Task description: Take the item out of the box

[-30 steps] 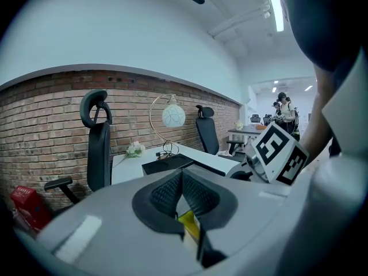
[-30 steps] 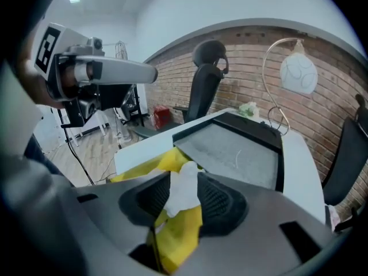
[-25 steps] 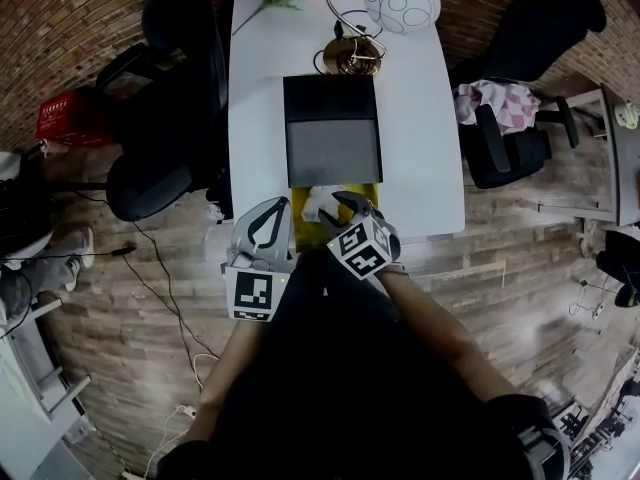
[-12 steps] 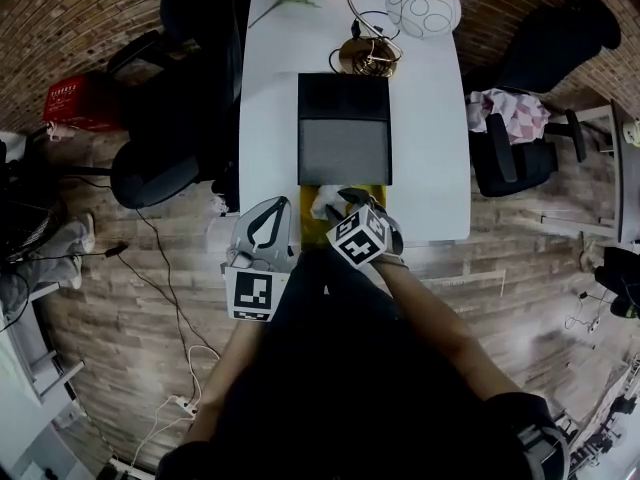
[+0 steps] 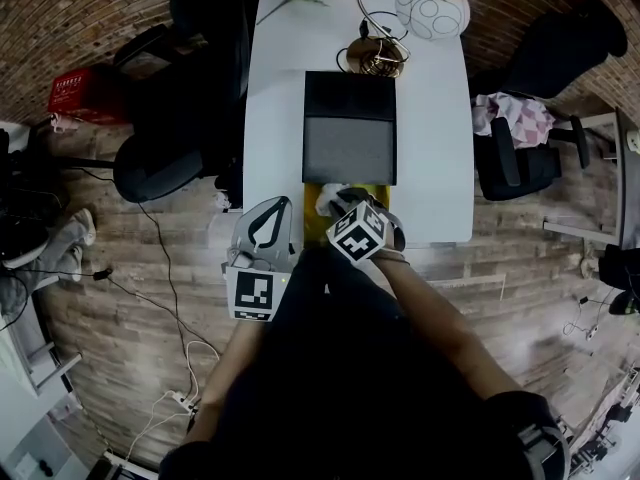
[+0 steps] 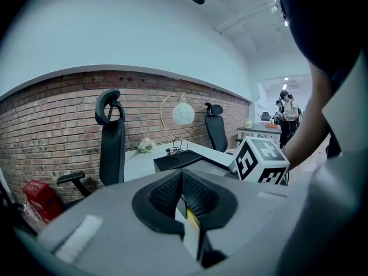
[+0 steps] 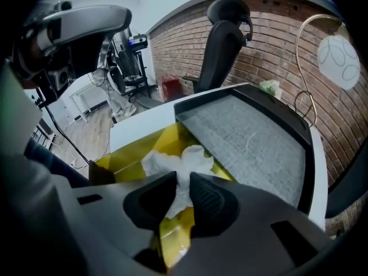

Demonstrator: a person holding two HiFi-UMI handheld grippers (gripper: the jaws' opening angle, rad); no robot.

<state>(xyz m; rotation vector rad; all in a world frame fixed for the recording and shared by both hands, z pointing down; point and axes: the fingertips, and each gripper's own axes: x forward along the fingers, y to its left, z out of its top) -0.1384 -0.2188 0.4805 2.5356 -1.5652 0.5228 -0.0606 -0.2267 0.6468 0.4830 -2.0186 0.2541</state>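
The long white table [image 5: 275, 88] is smooth and matte, a rectangle with rounded corners. A flat black tray [image 5: 349, 96] lies along its middle, square-edged, with a grey insert [image 5: 349, 150] that looks like coarse felt filling most of it.

At the far edge stands a lamp [image 5: 375, 58] with a thin gold stem bent into an arch and a white globe [image 5: 432, 8] marked with fine curved lines.

Against the table's near edge, touching the tray's near side, sits the yellow box [image 5: 312, 223]. It is open-topped, and its glossy walls slope inward. Inside lies a white wad [image 5: 328, 204], soft and crumpled into lobes; I cannot tell whether it is paper or cloth.

My right gripper [image 5: 342, 200] tilts steeply down into the box. Its jaws have just been closing, and their ribbed black pads now pinch the wad [image 7: 178, 160] between them, so its lower part narrows to a strip. The wad is in the box, not lifted out.

My left gripper [image 5: 283, 203] hangs just off the near edge, left of the box. Its jaws are pressed together, with nothing between the pads.
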